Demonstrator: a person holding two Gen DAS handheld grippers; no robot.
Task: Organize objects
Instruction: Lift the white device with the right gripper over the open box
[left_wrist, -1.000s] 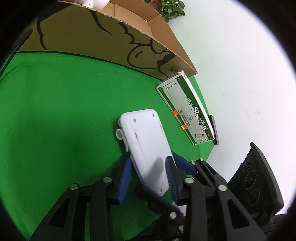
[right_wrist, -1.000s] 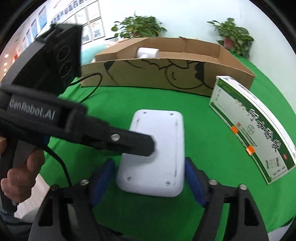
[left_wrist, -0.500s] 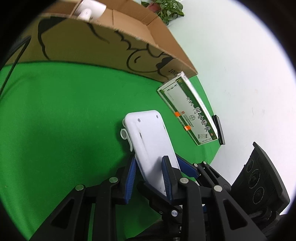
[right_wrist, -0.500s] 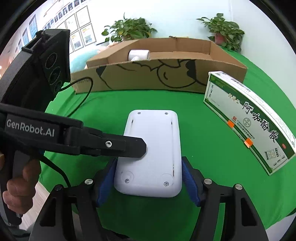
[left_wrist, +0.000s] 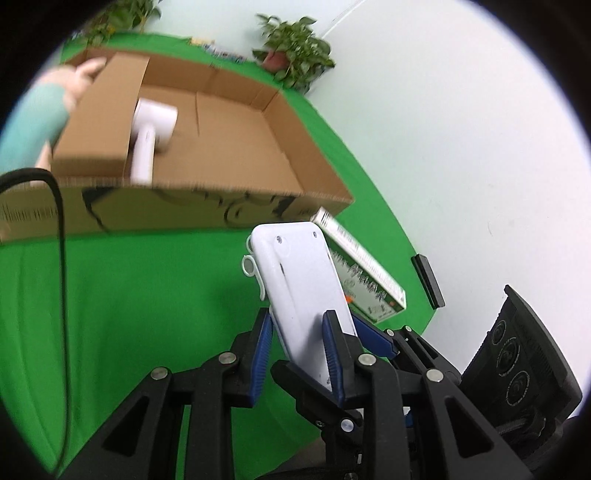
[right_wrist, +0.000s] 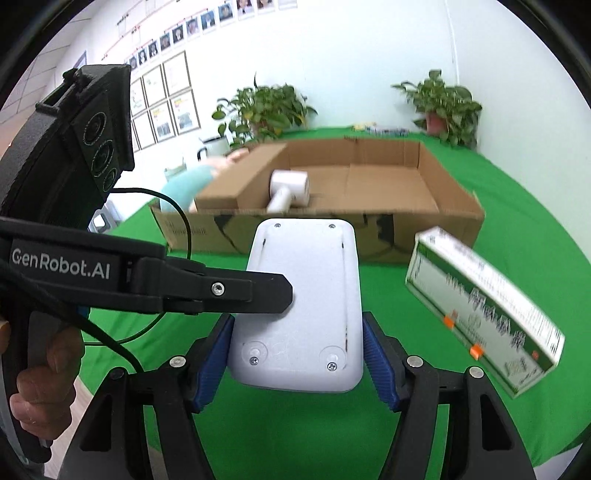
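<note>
A flat white plastic device (left_wrist: 299, 280) (right_wrist: 306, 295), its screwed underside facing up, hangs above the green table (left_wrist: 129, 314). My left gripper (left_wrist: 299, 332) is shut on its thin edge, one pad above and one below. The upper finger (right_wrist: 258, 291) of that gripper lies across the device in the right wrist view. My right gripper (right_wrist: 297, 332) is shut on the device across its width, blue pads against both long sides. Beyond stands an open cardboard box (left_wrist: 229, 192) (right_wrist: 458, 214) holding a white handled gadget (left_wrist: 151, 125) (right_wrist: 291, 184).
A green-and-white medicine carton (left_wrist: 365, 280) (right_wrist: 484, 306) lies to the right of the device. A person's teal sleeve (left_wrist: 33, 122) and hand are at the box's far left corner. A black cable (left_wrist: 59, 221) trails on the left. A black slab (left_wrist: 428, 280) lies at the table's right edge.
The left jaws closed onto the white device. Both grippers then rose with it off the green table, and the inside of the cardboard box came into view.
</note>
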